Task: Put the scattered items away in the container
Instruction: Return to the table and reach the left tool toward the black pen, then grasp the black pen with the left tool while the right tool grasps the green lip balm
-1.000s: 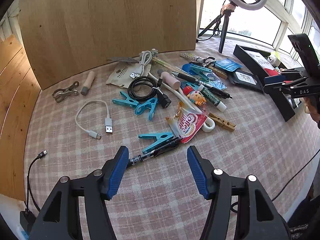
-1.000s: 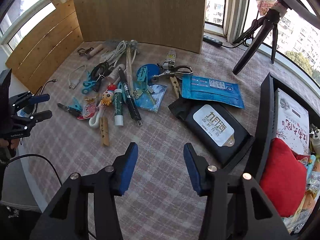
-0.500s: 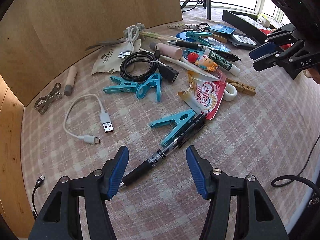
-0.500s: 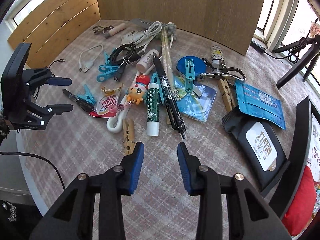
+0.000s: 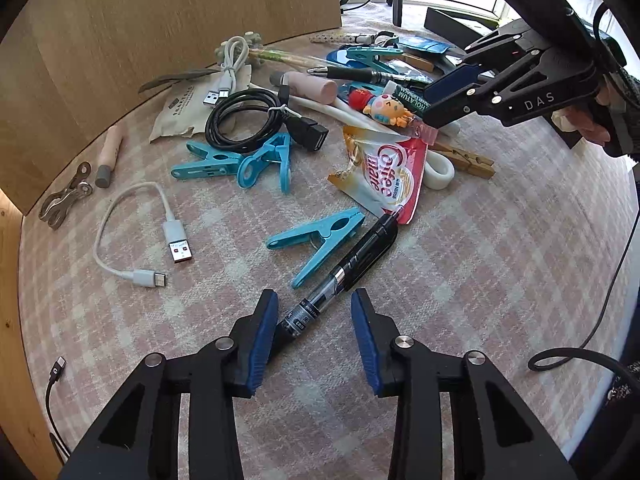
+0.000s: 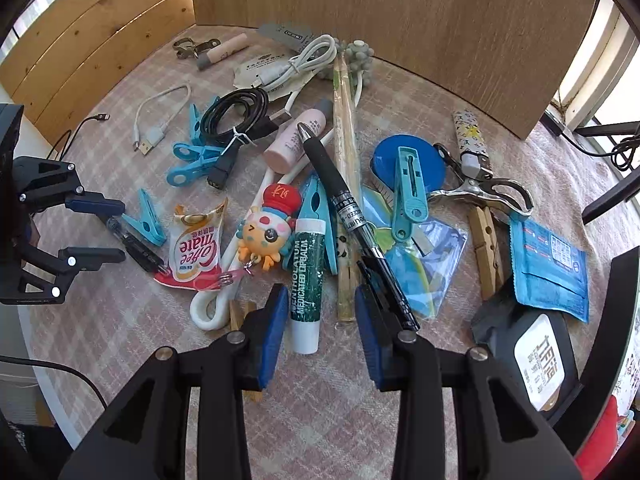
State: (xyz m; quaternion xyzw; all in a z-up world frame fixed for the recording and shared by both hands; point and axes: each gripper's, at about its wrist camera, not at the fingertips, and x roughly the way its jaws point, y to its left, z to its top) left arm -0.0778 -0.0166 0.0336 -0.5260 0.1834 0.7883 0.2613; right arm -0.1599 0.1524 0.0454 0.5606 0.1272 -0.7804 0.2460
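A black gel pen (image 5: 344, 268) lies slantwise on the checked cloth, and its lower end sits between the jaws of my left gripper (image 5: 314, 332). Those jaws are closing; the left pad (image 5: 262, 340) is at the pen, the right pad is still apart from it. In the right wrist view the same left gripper (image 6: 116, 232) straddles that pen (image 6: 134, 246). My right gripper (image 6: 322, 320) hangs open over a green and white lip balm tube (image 6: 306, 288), which lies between its pads. The black container (image 6: 618, 280) shows at the right edge.
Teal clothes pegs (image 5: 320, 244), a Coffee mate sachet (image 5: 384, 176), a white USB cable (image 5: 132, 236), a coiled black cable (image 5: 244, 120), a second black pen (image 6: 352, 216), chopsticks (image 6: 346, 168) and a black wipes pack (image 6: 536, 352) crowd the cloth. A wooden board (image 5: 180, 16) walls the back.
My left gripper has sunk over the black pen's end and its jaws have narrowed. My right gripper has travelled left from the wipes pack to the lip balm, narrowing a little.
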